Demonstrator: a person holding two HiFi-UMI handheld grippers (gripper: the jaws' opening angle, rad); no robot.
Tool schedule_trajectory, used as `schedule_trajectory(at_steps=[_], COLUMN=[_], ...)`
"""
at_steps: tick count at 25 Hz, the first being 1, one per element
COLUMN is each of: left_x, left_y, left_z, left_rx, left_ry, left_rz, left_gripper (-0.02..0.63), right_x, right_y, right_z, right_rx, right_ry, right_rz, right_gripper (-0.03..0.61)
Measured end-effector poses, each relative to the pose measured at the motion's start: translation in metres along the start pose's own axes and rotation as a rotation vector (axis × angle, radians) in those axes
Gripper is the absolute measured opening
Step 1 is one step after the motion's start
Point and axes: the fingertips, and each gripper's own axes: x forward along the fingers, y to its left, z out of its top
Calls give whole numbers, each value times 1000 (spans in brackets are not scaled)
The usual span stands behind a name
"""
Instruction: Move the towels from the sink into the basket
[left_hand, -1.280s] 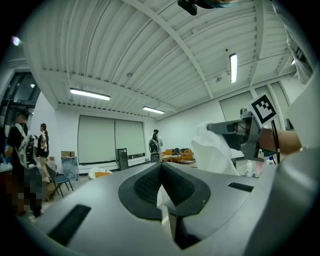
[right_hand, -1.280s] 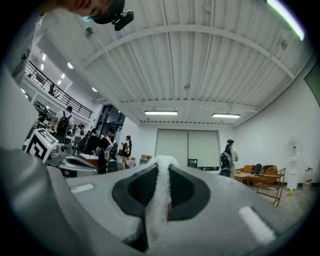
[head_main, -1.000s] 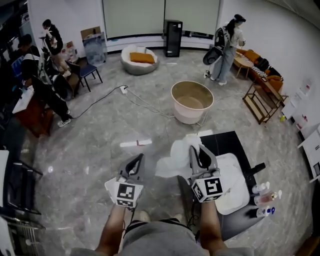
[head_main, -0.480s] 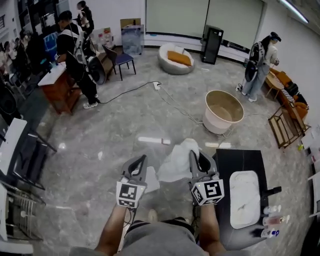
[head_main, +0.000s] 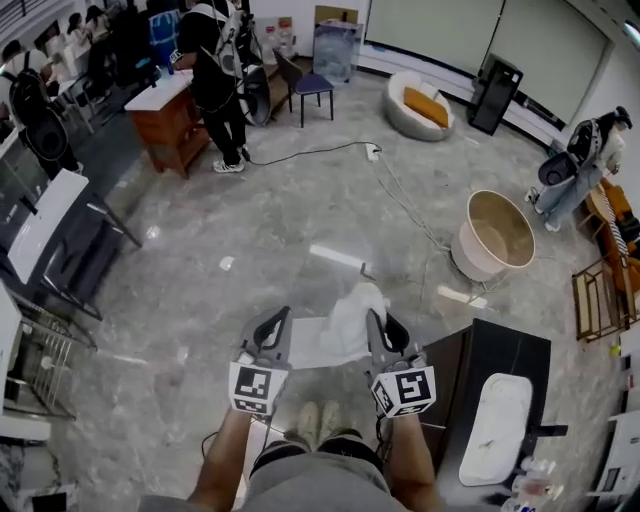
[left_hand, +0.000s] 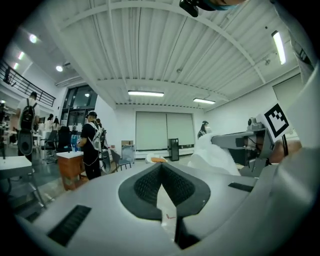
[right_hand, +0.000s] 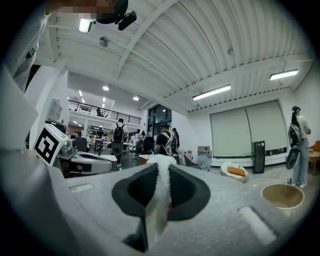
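A white towel hangs stretched between my two grippers, above the floor and in front of my feet. My left gripper is shut on one edge, and the cloth shows pinched in its jaws. My right gripper is shut on the other edge, where fluffy cloth fills its jaws. The white sink sits in a dark counter at the lower right. Farther off to the right, the round beige basket stands on the floor and looks empty.
Several people stand by a wooden desk at the upper left. A cable runs across the floor toward the basket. A wooden rack and another person are at the right. Bottles stand beside the sink.
Both grippers have swung left with the towel, away from the sink. The sink has slid to the lower right of the view and the basket to the right.
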Motion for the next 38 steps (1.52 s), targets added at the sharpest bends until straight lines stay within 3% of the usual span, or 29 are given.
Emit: schedule_trajectory(at_steps=[5,14,19,25,27,31,36,38], left_x=[3,17,24,39,43,52,52,53], left_y=[24,83,102,109,113,120,122,121], left_z=[-44,-155,-220,-308,-338,-400,-491,-522], left_rx=[-36,-104,-214,-181,-203,-321,-290,-319], left_ry=[41,149,191,237,257,296,359,383], left_rz=[69,176,227,209,216,267,251,264], left_gripper=[9,9,9,9,9,9,9,9], right_x=[38,119,151,173,181,193,201,203], right_y=[19,59,82,99,103,107,113,114], right_z=[-43,-157,-231,-324,-355,-427,-517,-551], right_rx=[-4,24,36,57,62,71,90,91], right_ry=[49,171,233,290,309,349,421,448], right_rz=[79,191,239,278,289,302,310,309], right_gripper=[41,41,43,43,41,43,43,43])
